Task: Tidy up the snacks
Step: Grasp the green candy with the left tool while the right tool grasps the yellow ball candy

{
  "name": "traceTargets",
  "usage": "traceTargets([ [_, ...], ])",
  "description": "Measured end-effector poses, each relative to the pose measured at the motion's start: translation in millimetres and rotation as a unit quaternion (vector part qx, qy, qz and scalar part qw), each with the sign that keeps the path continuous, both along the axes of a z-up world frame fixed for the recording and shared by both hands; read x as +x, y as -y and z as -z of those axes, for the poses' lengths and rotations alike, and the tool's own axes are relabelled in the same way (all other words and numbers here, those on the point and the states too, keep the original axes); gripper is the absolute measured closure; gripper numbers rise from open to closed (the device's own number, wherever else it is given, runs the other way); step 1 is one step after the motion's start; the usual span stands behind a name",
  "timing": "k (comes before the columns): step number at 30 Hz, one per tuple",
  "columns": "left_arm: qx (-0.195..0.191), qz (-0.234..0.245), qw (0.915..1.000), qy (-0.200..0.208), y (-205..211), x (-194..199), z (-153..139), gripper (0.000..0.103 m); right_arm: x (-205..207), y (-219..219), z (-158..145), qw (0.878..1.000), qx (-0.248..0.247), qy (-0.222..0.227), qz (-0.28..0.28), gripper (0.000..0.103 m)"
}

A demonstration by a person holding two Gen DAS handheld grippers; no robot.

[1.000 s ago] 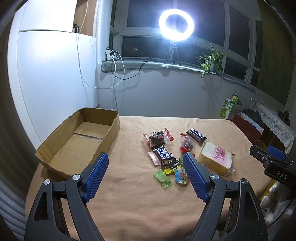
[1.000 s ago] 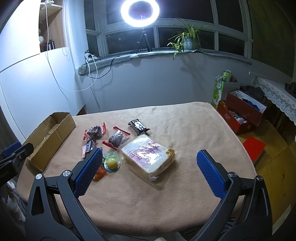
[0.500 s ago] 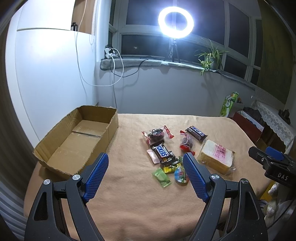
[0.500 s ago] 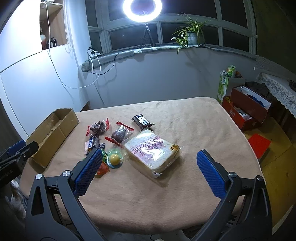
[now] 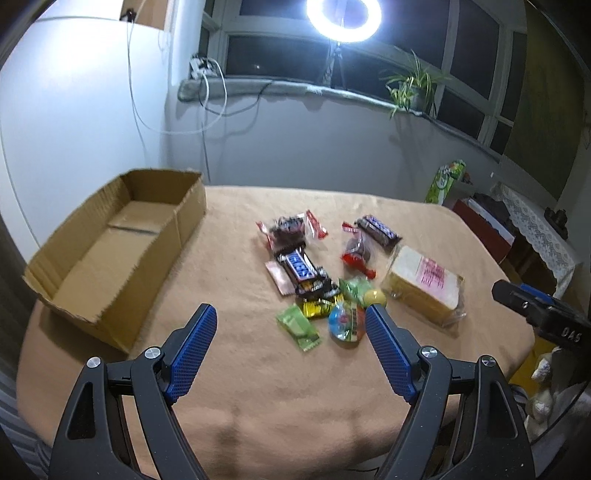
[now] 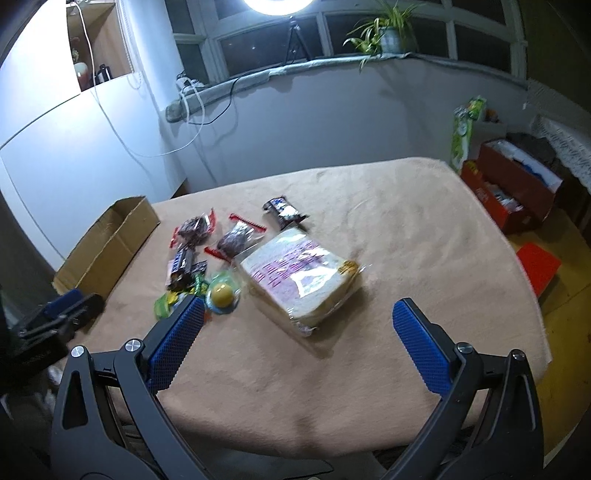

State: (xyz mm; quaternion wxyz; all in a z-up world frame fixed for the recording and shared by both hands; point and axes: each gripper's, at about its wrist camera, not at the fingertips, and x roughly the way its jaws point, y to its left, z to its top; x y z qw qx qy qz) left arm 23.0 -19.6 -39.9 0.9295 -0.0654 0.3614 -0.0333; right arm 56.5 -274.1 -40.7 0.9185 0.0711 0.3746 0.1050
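Observation:
A pile of snacks lies mid-table: a Snickers bar [image 5: 300,266], a green packet [image 5: 297,326], a round jelly cup [image 5: 345,324], red-ended candy bags [image 5: 291,230] and a dark bar [image 5: 377,229]. A bagged loaf of sliced bread [image 5: 424,284] [image 6: 301,273] sits to their right. An empty cardboard box [image 5: 110,243] [image 6: 107,247] stands at the table's left. My left gripper [image 5: 290,326] hovers open above the table's front, just short of the green packet. My right gripper [image 6: 297,319] is open too, held over the near end of the bread.
The table [image 5: 236,387] is covered with a tan cloth. Red boxes [image 6: 517,192] and a green carton [image 6: 463,133] stand on the floor to the right. A ring light [image 5: 343,18] and a potted plant [image 6: 388,29] are on the window sill behind.
Both grippers have tilted down and moved forward toward the table, so the snacks and the bread look closer. Neither gripper has changed its opening.

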Motion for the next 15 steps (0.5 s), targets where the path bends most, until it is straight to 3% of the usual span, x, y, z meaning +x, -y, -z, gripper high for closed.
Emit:
traceTargets([
  [2,-0.005,0.004,0.9999,-0.010,0.7,1.6,6.8,0.023,0.9,-3.8,2.6,1.000,-0.001,-0.002,-0.009,0.000],
  [7,-0.012,0.023,0.9993,-0.028,5.2,5.9,19.1,0.038,6.6,-17.3,9.2,0.999,0.005,-0.015,-0.042,0.011],
  [13,-0.038,0.027,0.9976,-0.052,-2.6,14.5,34.4,0.056,19.7,-50.8,19.1,0.994,0.007,-0.032,-0.102,0.031],
  [15,-0.045,0.028,0.9969,-0.057,-4.6,17.1,37.8,0.060,25.6,-64.0,25.1,0.992,0.001,-0.039,-0.118,0.042],
])
